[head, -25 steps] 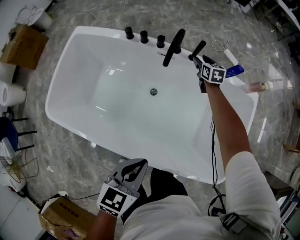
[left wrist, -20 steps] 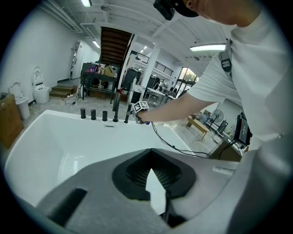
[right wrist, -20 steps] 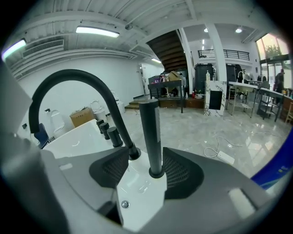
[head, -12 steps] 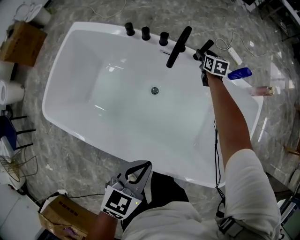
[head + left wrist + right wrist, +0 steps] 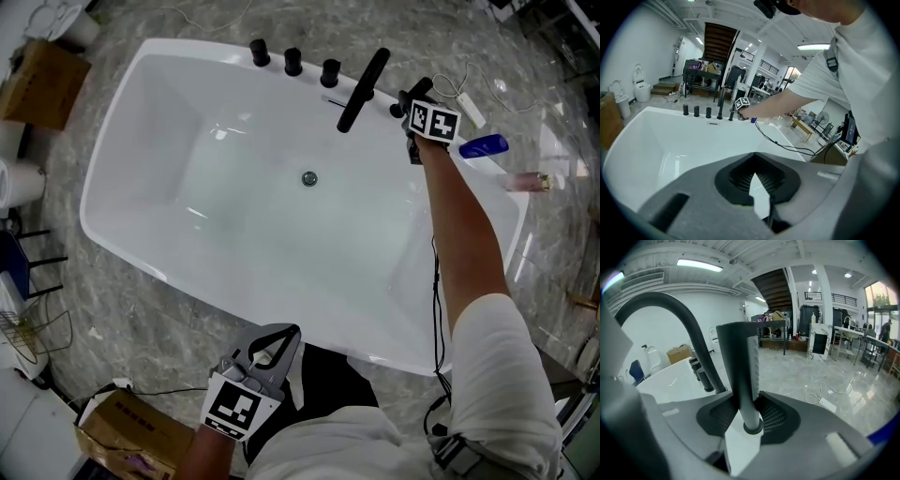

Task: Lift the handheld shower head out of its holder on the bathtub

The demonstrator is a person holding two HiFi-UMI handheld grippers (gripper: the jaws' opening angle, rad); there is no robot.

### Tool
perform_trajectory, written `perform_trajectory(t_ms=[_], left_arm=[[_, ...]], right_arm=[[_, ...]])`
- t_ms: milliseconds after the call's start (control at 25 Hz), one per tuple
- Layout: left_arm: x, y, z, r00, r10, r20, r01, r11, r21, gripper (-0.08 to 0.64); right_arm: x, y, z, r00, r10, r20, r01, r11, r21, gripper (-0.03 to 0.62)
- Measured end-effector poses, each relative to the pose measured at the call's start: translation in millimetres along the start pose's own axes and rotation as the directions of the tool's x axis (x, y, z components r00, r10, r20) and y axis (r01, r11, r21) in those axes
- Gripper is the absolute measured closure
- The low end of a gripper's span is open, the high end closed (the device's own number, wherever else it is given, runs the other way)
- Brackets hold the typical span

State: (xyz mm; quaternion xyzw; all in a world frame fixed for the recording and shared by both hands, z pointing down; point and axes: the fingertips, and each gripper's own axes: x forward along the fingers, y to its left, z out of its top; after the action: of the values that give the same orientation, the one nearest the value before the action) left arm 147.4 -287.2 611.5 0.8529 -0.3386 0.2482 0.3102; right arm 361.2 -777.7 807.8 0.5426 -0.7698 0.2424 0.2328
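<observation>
At the far rim of the bathtub (image 5: 141, 70), the shower head (image 5: 740, 366) stands upright in its holder (image 5: 753, 428), between the closing jaws of the right gripper (image 5: 751, 420), pads against its flanks. Judged extraction: straight up. The left gripper (image 5: 279, 342), jaws together and empty, lies beyond the near rim.

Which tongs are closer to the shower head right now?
Right. The right tongs are closing on the shower head; the left tongs hang shut outside the tub, across from it.

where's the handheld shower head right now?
The handheld shower head stands upright in its holder on the tub's far rim, upper right in head view, just right of the black spout, between the right gripper's closing jaws.
</observation>
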Motion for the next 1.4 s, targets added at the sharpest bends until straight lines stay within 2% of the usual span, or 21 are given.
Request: perform_trajectory(t_ms=[480, 1000, 1400], left_arm=[[-8, -12, 6, 1.000, -0.005, 0.017, 0.005, 1.000, 0.013, 0.554], [-34, -35, 20, 0.998, -0.012, 0.055, 0.009, 0.998, 0.065, 0.554], [-55, -60, 23, 0.996, -0.058, 0.075, 0.049, 0.992, 0.114, 0.554]], right_arm=[[-28, 11, 8, 1.000, 0.022, 0.020, -0.019, 0.993, -0.119, 0.446], [-85, 27, 37, 0.997, 0.031, 0.075, -0.018, 0.986, -0.167, 0.446], [-143, 47, 64, 0.990, 0.045, 0.132, -0.019, 0.980, -0.196, 0.446]])
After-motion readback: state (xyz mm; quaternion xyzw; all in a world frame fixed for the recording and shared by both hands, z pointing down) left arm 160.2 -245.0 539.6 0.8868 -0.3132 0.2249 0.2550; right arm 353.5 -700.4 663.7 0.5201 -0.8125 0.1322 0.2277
